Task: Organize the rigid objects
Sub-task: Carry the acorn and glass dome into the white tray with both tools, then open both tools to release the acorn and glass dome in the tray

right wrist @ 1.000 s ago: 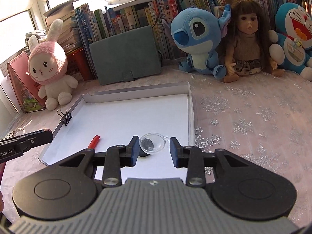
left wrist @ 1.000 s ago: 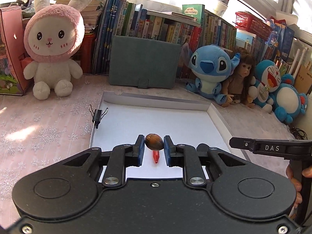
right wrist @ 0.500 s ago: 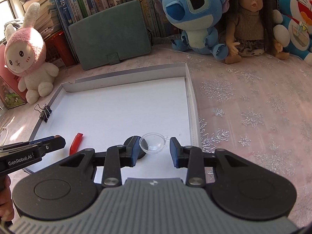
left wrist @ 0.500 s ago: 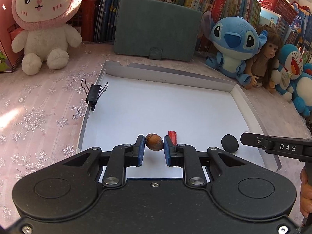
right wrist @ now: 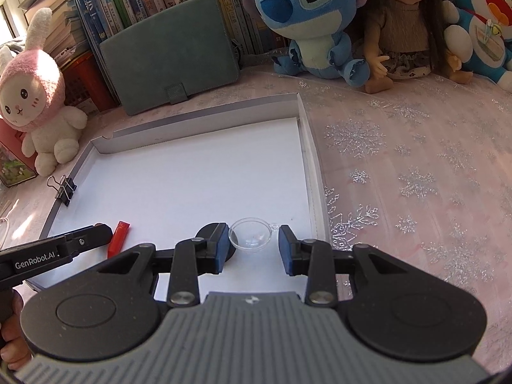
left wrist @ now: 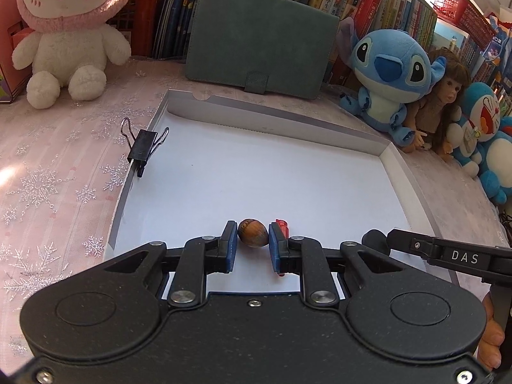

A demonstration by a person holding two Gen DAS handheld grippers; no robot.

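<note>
A brown acorn-like nut sits pinched between the blue pads of my left gripper, low over the near part of the white tray. My right gripper is shut on a small clear plastic cup with a side tab, just above the tray's near right corner. On the tray floor lie a red piece, also seen as the red piece behind my left gripper's right finger, and a black round piece partly hidden by the right gripper's left finger.
A black binder clip grips the tray's left wall. A green case leans on books at the back. A bunny plush sits left; a blue plush, a doll and another blue plush sit right. A snowflake cloth covers the table.
Both grippers have come down and forward over the tray, still holding the nut and the clear cup. In the last half second they have barely moved.
</note>
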